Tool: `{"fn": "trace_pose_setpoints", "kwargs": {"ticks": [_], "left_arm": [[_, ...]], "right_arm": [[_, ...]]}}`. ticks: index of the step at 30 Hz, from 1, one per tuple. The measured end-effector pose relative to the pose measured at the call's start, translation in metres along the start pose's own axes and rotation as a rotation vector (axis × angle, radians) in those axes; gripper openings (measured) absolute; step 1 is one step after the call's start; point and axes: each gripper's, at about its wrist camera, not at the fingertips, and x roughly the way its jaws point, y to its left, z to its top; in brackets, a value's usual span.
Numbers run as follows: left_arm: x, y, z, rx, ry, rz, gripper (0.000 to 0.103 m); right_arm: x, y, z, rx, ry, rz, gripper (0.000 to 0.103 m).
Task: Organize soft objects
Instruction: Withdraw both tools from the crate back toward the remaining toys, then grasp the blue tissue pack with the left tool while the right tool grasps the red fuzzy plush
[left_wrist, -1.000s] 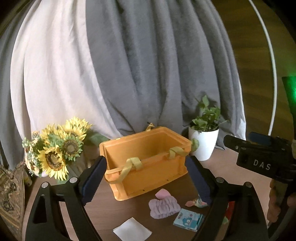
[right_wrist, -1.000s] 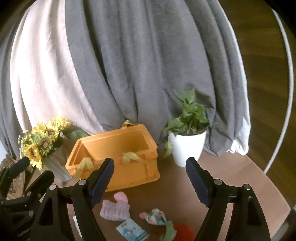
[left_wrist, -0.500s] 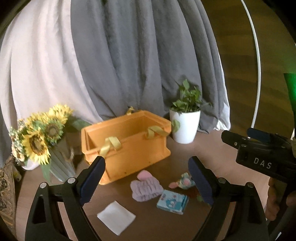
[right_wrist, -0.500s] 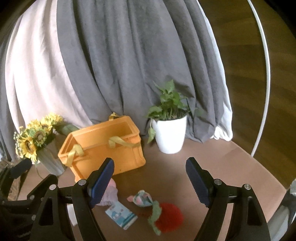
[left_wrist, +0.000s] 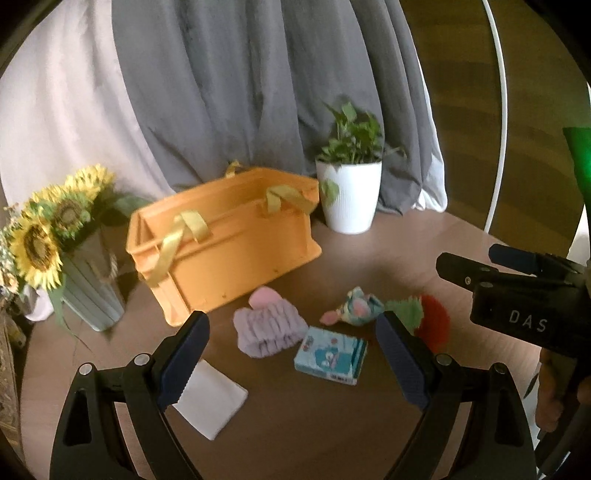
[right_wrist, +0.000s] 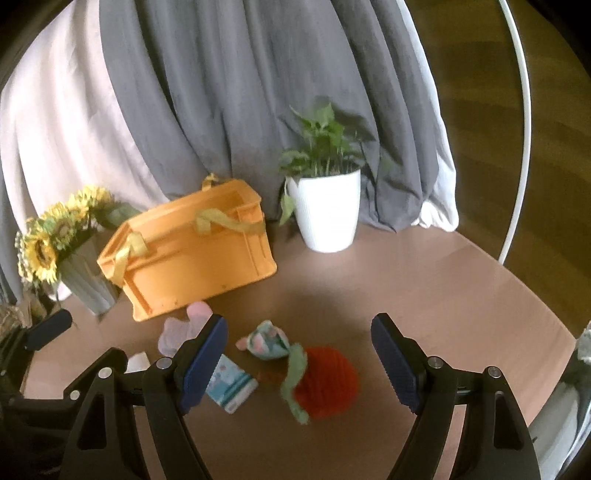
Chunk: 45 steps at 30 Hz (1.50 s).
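You held your left gripper (left_wrist: 291, 354) and right gripper (right_wrist: 299, 360) wide apart and empty above the worktop (right_wrist: 424, 280), where a lilac headband (left_wrist: 267, 328), blue packet (left_wrist: 332, 356), pastel toy (right_wrist: 266, 339) and red plush (right_wrist: 327, 380) lay near the orange crate (left_wrist: 229, 243).

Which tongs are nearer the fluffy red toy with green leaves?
Right. The right tongs hover just above the toy, framing it; the left tongs face the lilac knitted hat, the toy beside them.
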Motion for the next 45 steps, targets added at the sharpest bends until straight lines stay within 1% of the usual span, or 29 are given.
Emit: {"fn": "trace_pose_setpoints", "kwargs": {"ticks": [10, 15, 21, 31, 34, 38, 39, 41, 43, 45], "left_arm": [[0.039, -0.011, -0.022, 0.046, 0.096, -0.055, 0.097], [0.061, -0.014, -0.029, 0.077, 0.138, -0.059, 0.097], [0.083, -0.020, -0.037, 0.104, 0.188, -0.081, 0.097], [0.109, -0.022, -0.043, 0.094, 0.239, -0.135, 0.097], [0.118, -0.022, -0.044, 0.091, 0.249, -0.141, 0.097], [0.128, -0.021, -0.046, 0.080, 0.264, -0.149, 0.096], [0.129, -0.021, -0.046, 0.075, 0.263, -0.149, 0.095], [0.132, -0.020, -0.046, 0.068, 0.266, -0.158, 0.091], [0.133, -0.021, -0.046, 0.060, 0.268, -0.176, 0.081], [0.133, -0.022, -0.046, 0.054, 0.271, -0.185, 0.075]], "right_arm": [[0.029, -0.009, -0.022, -0.006, 0.080, -0.010, 0.081], [0.047, -0.014, -0.032, 0.003, 0.126, -0.016, 0.081], [0.067, -0.018, -0.044, 0.004, 0.177, -0.016, 0.081], [0.090, -0.021, -0.051, -0.010, 0.235, -0.025, 0.080], [0.096, -0.021, -0.053, -0.011, 0.243, -0.023, 0.080], [0.103, -0.018, -0.055, -0.029, 0.260, -0.022, 0.072], [0.105, -0.018, -0.056, -0.031, 0.263, -0.020, 0.071], [0.107, -0.017, -0.058, -0.034, 0.268, -0.018, 0.066], [0.109, -0.016, -0.059, -0.040, 0.275, -0.013, 0.062], [0.111, -0.016, -0.060, -0.039, 0.279, -0.007, 0.057]]}}
